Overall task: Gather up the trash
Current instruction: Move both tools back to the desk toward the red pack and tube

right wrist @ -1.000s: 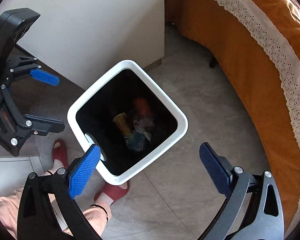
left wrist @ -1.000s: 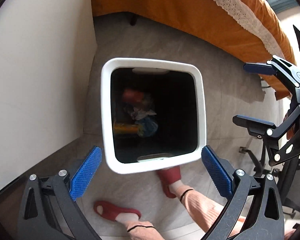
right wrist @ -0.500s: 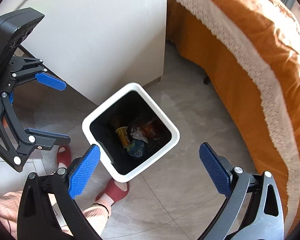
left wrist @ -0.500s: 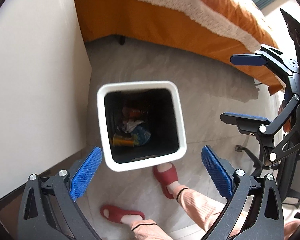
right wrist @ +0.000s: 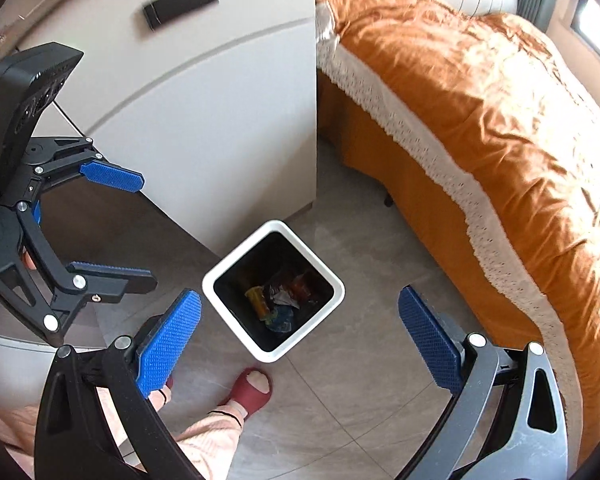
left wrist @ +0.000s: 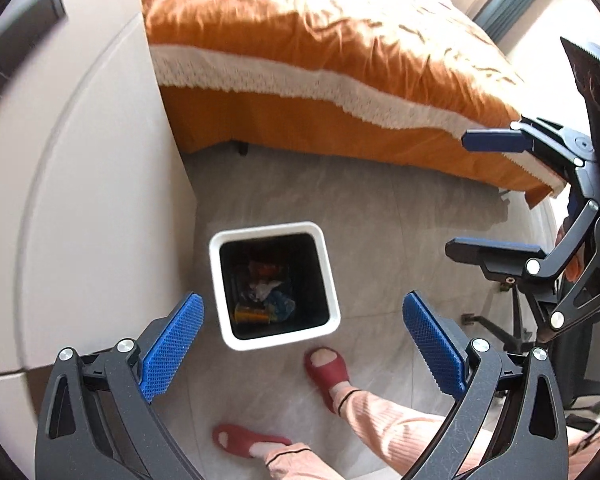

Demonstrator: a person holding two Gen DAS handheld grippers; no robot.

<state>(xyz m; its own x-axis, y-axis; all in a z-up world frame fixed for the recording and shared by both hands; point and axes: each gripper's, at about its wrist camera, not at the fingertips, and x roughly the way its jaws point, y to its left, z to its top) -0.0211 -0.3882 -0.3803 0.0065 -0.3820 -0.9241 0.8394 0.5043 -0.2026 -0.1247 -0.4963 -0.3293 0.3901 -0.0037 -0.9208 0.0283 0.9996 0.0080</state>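
Observation:
A white square trash bin [left wrist: 332,280] stands on the grey floor, also in the right wrist view [right wrist: 216,280]. Trash [left wrist: 266,300] lies at its bottom: crumpled wrappers, a yellow can and red pieces, seen too in the right wrist view [right wrist: 278,300]. My left gripper [left wrist: 300,344] is open and empty, high above the bin. My right gripper [right wrist: 300,340] is open and empty, also high above it. Each gripper shows in the other's view: the right [left wrist: 496,196] and the left [right wrist: 112,224].
An orange bed [left wrist: 340,60] with white lace trim stands beyond the bin, also in the right wrist view [right wrist: 500,120]. A white cabinet [left wrist: 80,200] is to the left. The person's feet in red slippers [left wrist: 326,368] are just in front of the bin. An office chair base [left wrist: 512,336] stands at right.
Both grippers have risen well away from the bin, which now looks much smaller. More of the bed and cabinet has come into view. Both stay open and empty.

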